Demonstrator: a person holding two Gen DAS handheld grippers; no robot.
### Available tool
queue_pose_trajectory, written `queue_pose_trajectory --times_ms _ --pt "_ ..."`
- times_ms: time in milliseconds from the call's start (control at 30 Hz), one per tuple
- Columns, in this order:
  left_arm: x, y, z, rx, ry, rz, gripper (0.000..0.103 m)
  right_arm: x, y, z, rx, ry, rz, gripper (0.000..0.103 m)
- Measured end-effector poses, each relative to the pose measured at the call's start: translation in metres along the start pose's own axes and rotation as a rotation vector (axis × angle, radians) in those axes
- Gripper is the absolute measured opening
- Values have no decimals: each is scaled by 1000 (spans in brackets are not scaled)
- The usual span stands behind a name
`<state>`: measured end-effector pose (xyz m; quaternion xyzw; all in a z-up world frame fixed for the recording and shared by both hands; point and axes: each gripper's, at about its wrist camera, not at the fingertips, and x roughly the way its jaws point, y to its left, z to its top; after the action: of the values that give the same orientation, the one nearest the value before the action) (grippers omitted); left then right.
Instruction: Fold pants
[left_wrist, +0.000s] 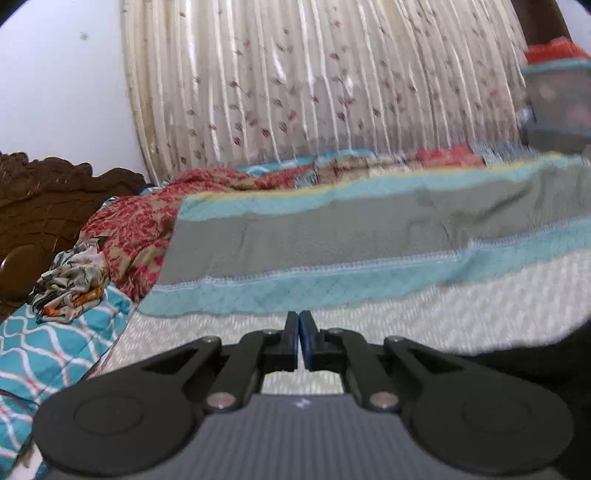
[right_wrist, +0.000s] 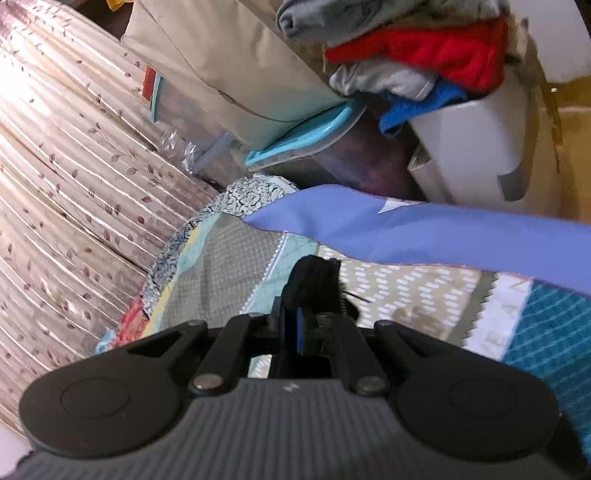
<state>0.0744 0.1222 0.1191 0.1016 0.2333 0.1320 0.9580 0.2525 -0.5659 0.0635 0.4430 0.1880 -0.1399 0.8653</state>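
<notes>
The pants are black. In the right wrist view my right gripper (right_wrist: 295, 325) is shut on a bunched fold of the black pants (right_wrist: 314, 280), held above the patchwork quilt. In the left wrist view my left gripper (left_wrist: 298, 325) is shut with nothing visible between its pads, low over the white quilted bed surface (left_wrist: 406, 317). A dark mass at the lower right edge (left_wrist: 535, 354) may be the pants; it is too dark to tell.
A patchwork quilt (left_wrist: 332, 236) covers the bed. Red patterned cloth (left_wrist: 136, 229) and a crumpled garment (left_wrist: 74, 280) lie by the carved headboard (left_wrist: 40, 206). A curtain (left_wrist: 314, 81) hangs behind. A blue cloth strip (right_wrist: 424, 232), a laundry bin (right_wrist: 469, 136) and stacked boxes stand beyond.
</notes>
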Motion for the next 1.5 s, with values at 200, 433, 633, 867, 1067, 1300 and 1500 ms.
queue_pose_trajectory --times_ms 200,433,633,867,1067,1300,1500 --pt "-31 -13 -30 -48 104 -59 6 -17 -51 -12 -190 28 -284 63" --pt "-43 -11 -73 -119 286 -61 13 -39 -79 -45 -333 215 -248 63" --pt "-53 -5 -86 -162 340 -52 19 -17 -69 -79 -480 307 -299 66" --pt "-59 -6 -88 -185 342 -85 19 -23 -69 -66 -356 227 -154 15" --pt "-52 -12 -100 -204 394 -94 19 -110 -99 -52 -171 -51 121 19" --pt "-52 -12 -115 -206 468 -123 46 -134 -212 -71 1 -93 -283 57" --pt "-47 -17 -87 -123 372 -65 46 -142 -184 -49 -44 -142 -169 56"
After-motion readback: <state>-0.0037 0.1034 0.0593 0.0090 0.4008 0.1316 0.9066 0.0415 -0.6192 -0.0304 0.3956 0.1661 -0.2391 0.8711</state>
